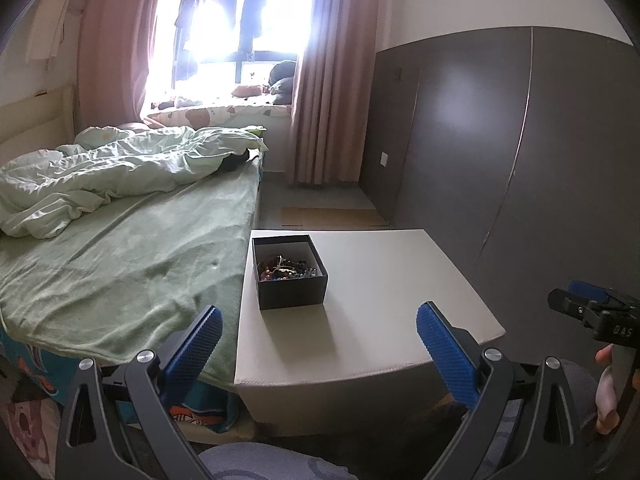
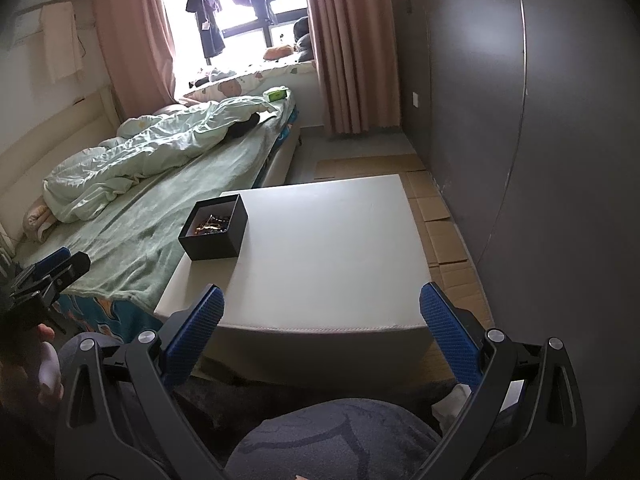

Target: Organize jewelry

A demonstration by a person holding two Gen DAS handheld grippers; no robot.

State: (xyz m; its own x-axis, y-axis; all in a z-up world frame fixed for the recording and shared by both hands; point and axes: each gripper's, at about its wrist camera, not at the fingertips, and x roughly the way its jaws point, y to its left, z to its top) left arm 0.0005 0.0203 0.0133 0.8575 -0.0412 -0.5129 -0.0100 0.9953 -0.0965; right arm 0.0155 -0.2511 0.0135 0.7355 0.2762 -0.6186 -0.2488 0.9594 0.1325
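A small black open box [image 1: 289,270] stands on the left part of a white low table [image 1: 384,292]. It holds a tangle of beaded jewelry [image 1: 289,268]. The box also shows in the right wrist view [image 2: 214,227], at the table's [image 2: 332,248] far left corner, with jewelry [image 2: 210,224] inside. My left gripper [image 1: 319,330] is open and empty, held back from the table's near edge. My right gripper [image 2: 320,310] is open and empty, above the near edge. Each gripper appears at the edge of the other's view, the right one [image 1: 588,304] and the left one [image 2: 52,268].
A bed with a green sheet [image 1: 120,272] and rumpled duvet [image 1: 120,168] touches the table's left side. A dark wardrobe wall [image 1: 520,140] runs along the right. Flattened cardboard [image 2: 440,216] lies on the floor beyond the table. My knees [image 2: 340,440] are below the grippers.
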